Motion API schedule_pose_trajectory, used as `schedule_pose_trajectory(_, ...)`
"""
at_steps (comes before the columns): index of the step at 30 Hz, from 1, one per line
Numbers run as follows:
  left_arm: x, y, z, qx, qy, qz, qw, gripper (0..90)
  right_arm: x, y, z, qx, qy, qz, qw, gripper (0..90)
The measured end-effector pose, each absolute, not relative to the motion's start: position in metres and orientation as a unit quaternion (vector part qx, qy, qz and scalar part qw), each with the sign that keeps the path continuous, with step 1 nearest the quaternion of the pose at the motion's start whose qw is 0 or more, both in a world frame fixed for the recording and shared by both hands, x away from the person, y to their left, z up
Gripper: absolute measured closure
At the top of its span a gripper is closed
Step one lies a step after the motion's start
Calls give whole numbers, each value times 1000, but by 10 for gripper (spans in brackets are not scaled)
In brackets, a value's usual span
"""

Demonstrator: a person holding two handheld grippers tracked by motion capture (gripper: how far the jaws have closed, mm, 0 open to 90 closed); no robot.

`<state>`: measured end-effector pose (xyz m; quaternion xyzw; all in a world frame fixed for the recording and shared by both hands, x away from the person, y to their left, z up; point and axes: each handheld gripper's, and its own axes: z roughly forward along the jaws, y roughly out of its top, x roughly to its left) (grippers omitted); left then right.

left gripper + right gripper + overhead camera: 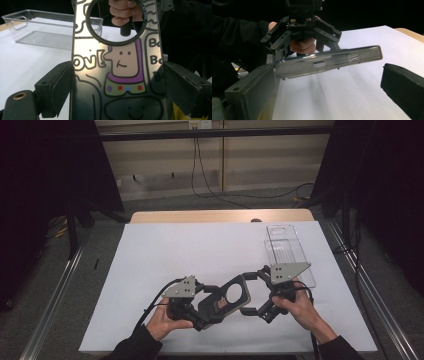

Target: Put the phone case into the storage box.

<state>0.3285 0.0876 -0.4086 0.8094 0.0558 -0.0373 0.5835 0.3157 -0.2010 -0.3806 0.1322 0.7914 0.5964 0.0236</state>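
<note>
Clamping the dark, cartoon-printed phone case by its long edges, your left gripper lifts it so your gaping right gripper can close around its end.

"go cool" on phone case ring

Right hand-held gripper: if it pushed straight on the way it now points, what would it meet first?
Most likely the phone case held by the left hand-held gripper. It lies across the open jaws of the right hand-held gripper, one end against a jaw. Depth is hard to judge.
</note>
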Motion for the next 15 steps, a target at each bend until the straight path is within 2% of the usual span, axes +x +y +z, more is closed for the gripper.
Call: schedule_pose_trajectory(15, 330, 80, -409, 811, 43, -56, 580, 122, 316, -198, -381, 109, 791, 601, 7, 0)
